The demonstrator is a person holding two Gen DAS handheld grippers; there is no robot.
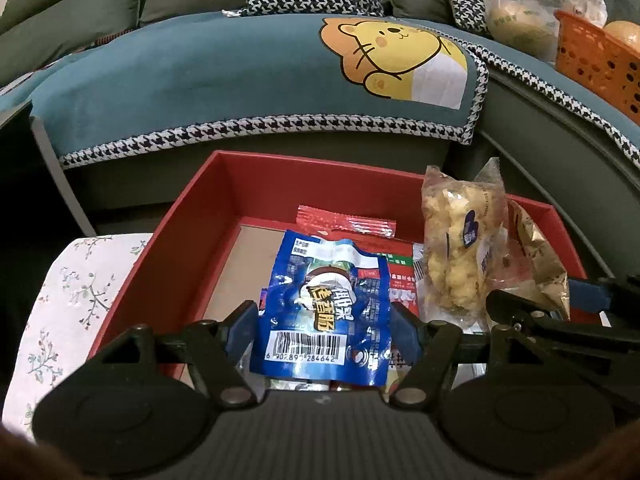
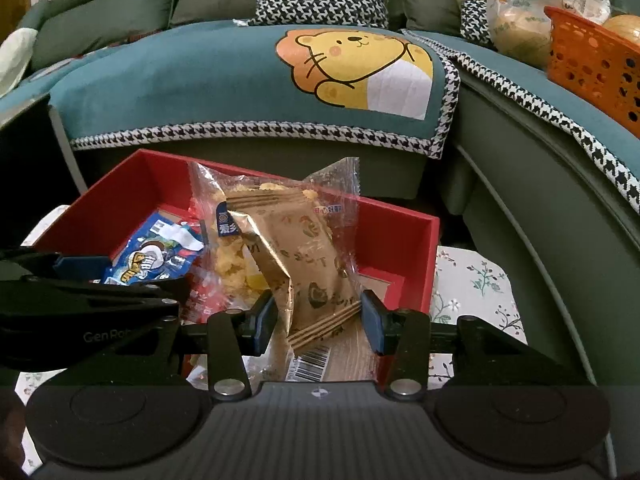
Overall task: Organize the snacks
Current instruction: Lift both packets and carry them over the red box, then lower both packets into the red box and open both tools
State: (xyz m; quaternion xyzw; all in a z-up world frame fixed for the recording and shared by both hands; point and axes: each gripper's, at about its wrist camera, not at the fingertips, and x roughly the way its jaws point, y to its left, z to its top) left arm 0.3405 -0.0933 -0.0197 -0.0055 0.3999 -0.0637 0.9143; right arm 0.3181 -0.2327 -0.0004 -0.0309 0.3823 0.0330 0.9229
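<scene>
Left gripper (image 1: 322, 322) clamped on a blue snack packet (image 1: 320, 312), held over the red box (image 1: 168, 240). Right gripper (image 2: 318, 320) clamped on a gold-brown packet (image 2: 296, 256), with a clear bag of yellow puffs (image 2: 232, 256) pressed close behind it. Behind the box: teal sofa cover (image 1: 200, 80), orange basket (image 1: 592, 64). Red sachet (image 1: 344, 222) half hidden behind the blue packet; box floor mostly covered.

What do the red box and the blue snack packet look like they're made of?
Red box: probably cardboard with a matte red covering; its walls are flat and dull, and the floor is brown. Blue snack packet: glossy printed plastic film, crinkled and catching highlights.
</scene>
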